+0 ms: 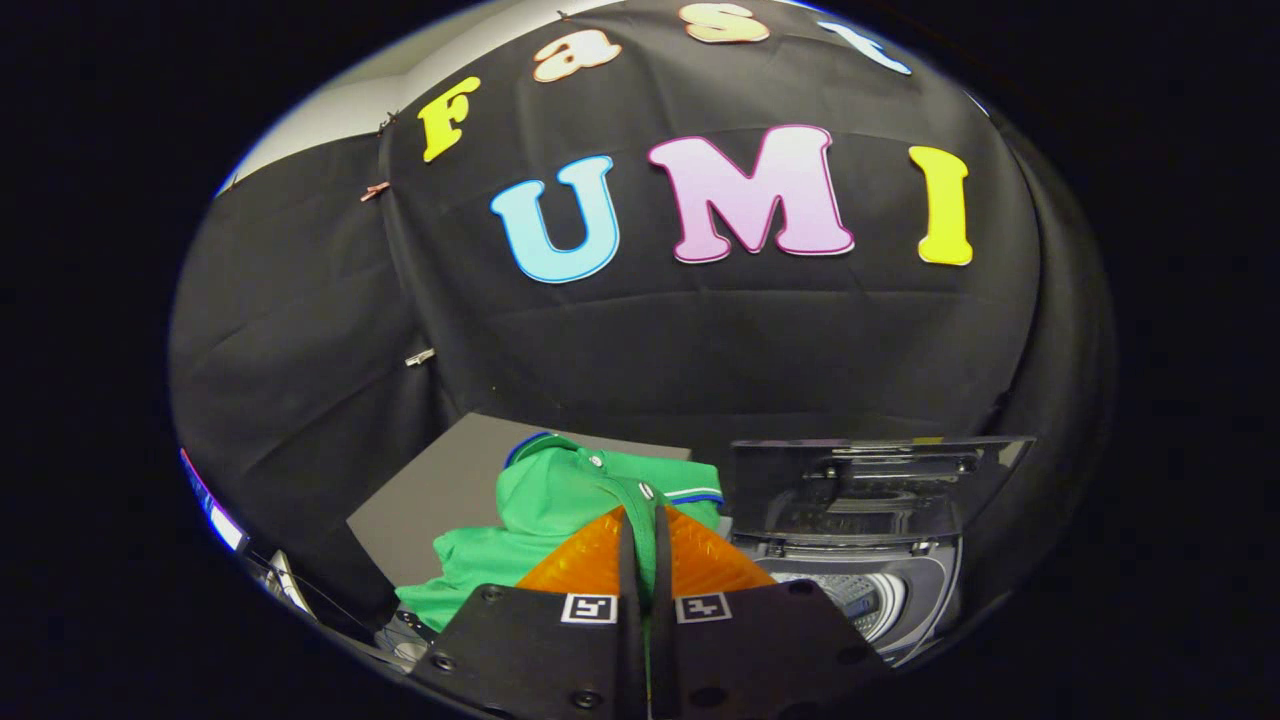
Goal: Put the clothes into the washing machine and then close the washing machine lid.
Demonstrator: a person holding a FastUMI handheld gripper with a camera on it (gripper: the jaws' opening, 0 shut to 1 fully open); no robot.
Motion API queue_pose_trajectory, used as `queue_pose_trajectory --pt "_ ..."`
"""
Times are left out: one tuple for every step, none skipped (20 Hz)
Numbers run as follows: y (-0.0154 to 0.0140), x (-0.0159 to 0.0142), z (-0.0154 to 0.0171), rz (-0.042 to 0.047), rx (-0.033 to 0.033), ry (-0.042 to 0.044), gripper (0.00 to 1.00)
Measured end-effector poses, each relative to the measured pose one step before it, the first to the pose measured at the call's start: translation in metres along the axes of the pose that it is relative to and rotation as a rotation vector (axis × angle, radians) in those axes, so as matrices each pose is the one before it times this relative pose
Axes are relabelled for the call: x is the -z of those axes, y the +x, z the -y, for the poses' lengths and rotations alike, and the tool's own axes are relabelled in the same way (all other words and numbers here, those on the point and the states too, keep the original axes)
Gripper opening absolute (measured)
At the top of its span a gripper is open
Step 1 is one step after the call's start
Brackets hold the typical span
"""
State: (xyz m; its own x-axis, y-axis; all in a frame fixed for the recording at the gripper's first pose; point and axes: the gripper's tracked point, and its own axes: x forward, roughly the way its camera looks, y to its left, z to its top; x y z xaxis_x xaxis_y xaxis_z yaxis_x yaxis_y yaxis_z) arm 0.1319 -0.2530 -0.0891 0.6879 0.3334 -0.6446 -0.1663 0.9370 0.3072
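Cloth is what we're dealing with here: a green polo shirt [560, 505], lying in a loose heap on the grey desk [440, 495], just ahead of the tool [643, 515] and a touch to its left. The two fingers sit close together with only a thin slit between them, and nothing seems pinched in there. Their tips line up over the shirt's button placket, though whether they touch the fabric I can't tell.

To the right of the shirt stands the washing machine [880, 590], top-loader, its lid [875, 485] propped upright at the far side and the drum [850, 590] open below.

How will that shirt behave? Light and limp, I'd say. It will sag and trail from wherever it's held, and a sleeve could catch on the machine's rim on the way over. The collar and placket area looks the best grip: doubled fabric, thicker, less likely to slip out of a narrow pinch. A bunched fold near the middle of the heap would also do, gathering more cloth so less dangles.
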Motion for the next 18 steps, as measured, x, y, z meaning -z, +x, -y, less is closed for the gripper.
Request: queue_pose_trajectory --pt "-0.00142 -0.00142 0.01324 0.00330 0.00469 -0.00165 0.07" --pt "-0.00250 -0.00184 0.01218 0.00740 0.00401 -0.01335 0.07" --pt "-0.00271 -0.00164 0.01183 0.00788 0.00107 -0.02108 0.07" --pt "-0.00301 -0.00065 0.01142 0.00798 -0.00026 -0.02036 0.06" --pt "-0.00430 -0.00050 0.00977 0.00542 -0.00336 -0.01465 0.07" --pt "-0.00441 0.00090 0.01040 0.00353 -0.00319 -0.01421 0.07" --pt "-0.00335 0.00073 0.01135 0.00383 0.00126 -0.01424 0.07" --pt "-0.00282 0.00092 0.01188 0.00219 0.00657 -0.01165 0.07" --pt "-0.00082 0.00045 0.01260 0.00426 0.00947 -0.00655 0.07" --pt "0.00071 0.00305 0.00859 -0.00570 -0.00190 -0.00335 0.07" --pt "0.00089 0.00888 0.00878 -0.02110 0.00422 -0.00258 0.07" --pt "0.00305 0.00631 0.01414 -0.01238 0.02715 -0.01140 0.07" --pt "0.00599 0.00631 0.01309 -0.00595 0.01905 -0.01652 0.05" --pt "0.00396 0.01031 0.00896 -0.00893 0.01176 -0.01357 0.05" --pt "0.00616 0.01020 0.00977 -0.01902 0.01259 -0.00589 0.05" --pt "0.00378 0.01031 0.00675 -0.02522 0.00757 0.00690 0.05" --pt "0.00343 0.00740 0.00585 -0.01863 0.00404 0.01598 0.05" --pt "0.00210 0.00267 0.00494 -0.00504 0.00453 0.01151 0.05"
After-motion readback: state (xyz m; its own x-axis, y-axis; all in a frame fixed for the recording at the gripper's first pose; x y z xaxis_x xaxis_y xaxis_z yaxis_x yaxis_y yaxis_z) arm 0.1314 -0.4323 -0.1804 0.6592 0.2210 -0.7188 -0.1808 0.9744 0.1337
